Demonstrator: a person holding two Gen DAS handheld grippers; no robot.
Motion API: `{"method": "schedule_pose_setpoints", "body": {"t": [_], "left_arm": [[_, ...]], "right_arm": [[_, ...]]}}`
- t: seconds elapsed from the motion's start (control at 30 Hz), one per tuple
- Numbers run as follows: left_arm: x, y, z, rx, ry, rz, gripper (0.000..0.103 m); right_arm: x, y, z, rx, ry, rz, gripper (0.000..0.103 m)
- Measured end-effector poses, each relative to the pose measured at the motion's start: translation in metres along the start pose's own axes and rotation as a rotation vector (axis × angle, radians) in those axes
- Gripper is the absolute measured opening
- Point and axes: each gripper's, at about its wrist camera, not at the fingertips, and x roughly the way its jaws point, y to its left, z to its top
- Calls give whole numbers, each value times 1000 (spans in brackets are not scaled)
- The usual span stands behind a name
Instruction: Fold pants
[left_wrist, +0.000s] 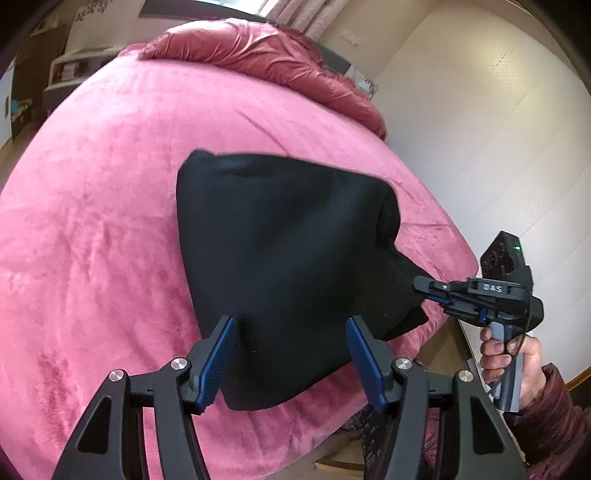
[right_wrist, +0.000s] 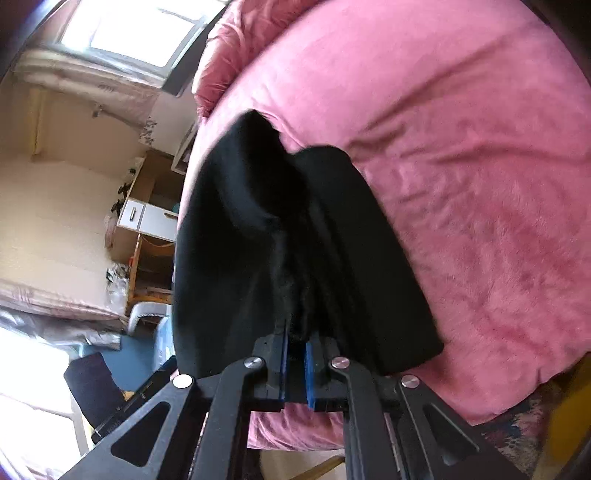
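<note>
Left wrist view: the left gripper (left_wrist: 291, 360) is showing nearest, its two blue-padded fingers (left_wrist: 221, 358) standing wide apart with nothing between them, hovering over the near edge of the pants (left_wrist: 280, 258). The pants are lying as a black folded bundle on a pink bed (left_wrist: 103, 192), close to its near corner. Their fabric is so dark that folds and layers are hard to make out. To the right, the right gripper (left_wrist: 430, 290) is pinching a corner of the pants, a hand (left_wrist: 513, 363) gripping its handle, the sleeve cut off by the frame edge. Farther back, a crumpled pink duvet (left_wrist: 266, 59) is lying at the head of the bed.

Right wrist view: the right gripper (right_wrist: 295, 354) is clamping black fabric between nearly closed pads, and the pants (right_wrist: 258, 236) are draping forward, hiding the bed edge beneath. Beyond, blurred furniture (right_wrist: 147, 214) and a bright window (right_wrist: 125, 33) are barely readable.
</note>
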Motion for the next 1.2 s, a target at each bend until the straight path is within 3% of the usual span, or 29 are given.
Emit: {"method": "schedule_pose_setpoints", "body": {"t": [0.2,0.33,0.4,0.57,0.7,0.83,0.97,1.2], "left_arm": [[1,3,1,-4,6,-18,63],[17,1,2,1,54,0,63],[21,-1,1,21,62,15,63],[11,0,10,15,23,13,63],[6,-5,22,37,-16,80,63],[13,-17,28,69,-29,207,63],[25,-25,30,76,-28,305,63],[47,-28,28,70,2,339,63]], "right_arm": [[-25,6,-17,-25,-1,13,7],[-7,-20,-28,18,48,-71,7],[1,-30,-28,37,58,-73,7],[-8,-20,-23,-20,64,-65,12],[-32,-4,-14,-114,8,-145,14],[-45,32,0,-260,-59,-199,14],[-24,65,12,-368,-58,-207,14],[22,79,31,-414,-28,-285,16]]}}
